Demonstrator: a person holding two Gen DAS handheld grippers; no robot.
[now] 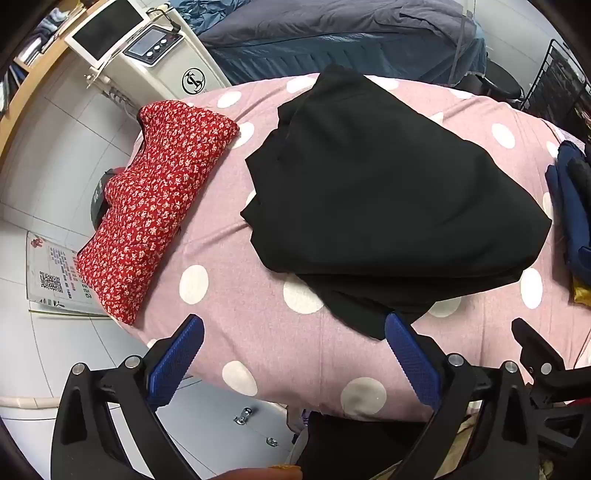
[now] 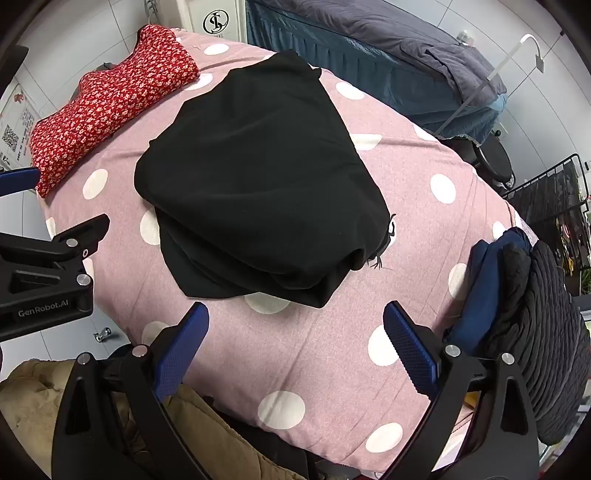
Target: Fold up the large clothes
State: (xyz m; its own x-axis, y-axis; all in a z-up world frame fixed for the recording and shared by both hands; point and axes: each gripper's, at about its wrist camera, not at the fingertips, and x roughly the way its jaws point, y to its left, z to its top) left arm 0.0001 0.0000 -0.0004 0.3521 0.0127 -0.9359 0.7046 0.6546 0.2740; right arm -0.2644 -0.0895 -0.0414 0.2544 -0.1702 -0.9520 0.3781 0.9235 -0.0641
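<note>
Centrally, a black garment [image 1: 388, 192] [image 2: 258, 177] is seen lying folded in several layers on a pink tabletop cover with white polka dots [image 1: 266, 332] [image 2: 314, 343]. Its long axis is seen running from the near edge toward the far edge, slightly slanted; the narrower end points away toward the far side, and the wider, thicker layered end faces the cameras. A loose flap is seen sticking out beneath the near end.

To the garment's left, well apart, a folded red floral garment [image 1: 155, 206] [image 2: 107, 103] is laid along the tabletop's left edge. At the right edge, a pile of dark blue and black clothes [image 1: 572, 206] [image 2: 524, 317] is stacked.

The left tongs [image 1: 293, 328] are held wide open just above the near edge, gripping nothing, the right-hand blue pad close beside the garment's flap. The right tongs [image 2: 295, 317] are likewise held wide open and empty, near the garment's near end.

Beyond the tabletop, a bed with grey-blue bedding [image 1: 332, 26] [image 2: 388, 40] is visible.
</note>
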